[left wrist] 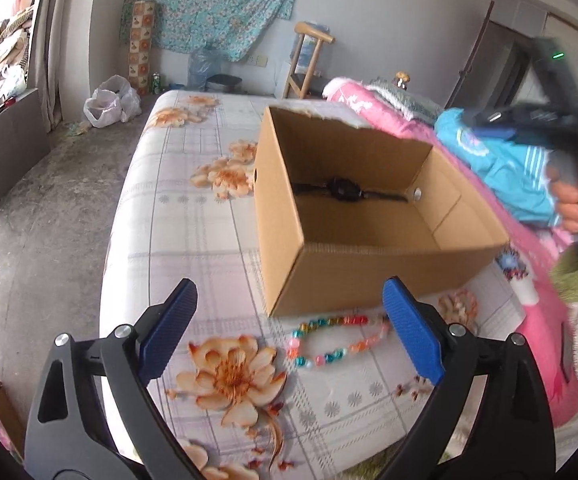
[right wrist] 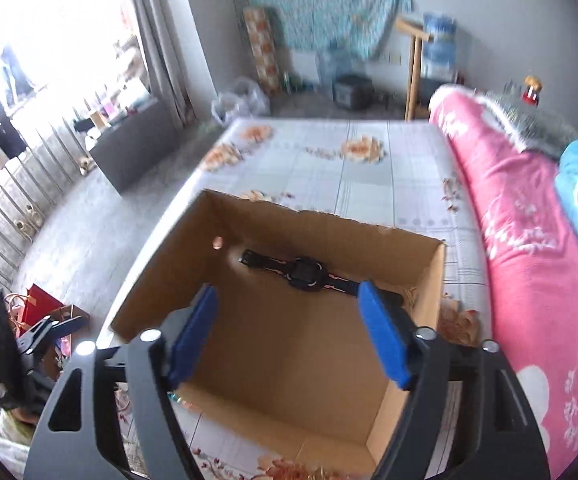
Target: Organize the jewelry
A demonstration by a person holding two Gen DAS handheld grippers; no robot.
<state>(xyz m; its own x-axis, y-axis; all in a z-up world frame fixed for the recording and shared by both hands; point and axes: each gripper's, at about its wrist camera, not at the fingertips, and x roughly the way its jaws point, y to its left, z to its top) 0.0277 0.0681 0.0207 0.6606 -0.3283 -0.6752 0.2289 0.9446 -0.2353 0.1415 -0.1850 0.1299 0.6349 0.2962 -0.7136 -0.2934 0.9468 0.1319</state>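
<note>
An open cardboard box [left wrist: 285, 216] stands on the flowered bed sheet. A black wristwatch [left wrist: 345, 190] lies flat on its floor near the far wall; it also shows in the right wrist view [right wrist: 303, 274]. A bracelet of coloured beads [left wrist: 331, 340] lies on the sheet just in front of the box. My left gripper [left wrist: 289, 332] is open and empty, low over the sheet, with the bracelet between its blue fingers, nearer the right one. My right gripper [right wrist: 289, 332] is open and empty above the box [right wrist: 161, 272] interior.
A pink quilt [right wrist: 521, 248] and a blue garment [left wrist: 501, 164] are heaped along the bed's right side. The bed edge drops to a grey concrete floor [left wrist: 37, 216] on the left. A wooden chair [left wrist: 307, 60] and plastic bags [left wrist: 109, 102] stand beyond the bed.
</note>
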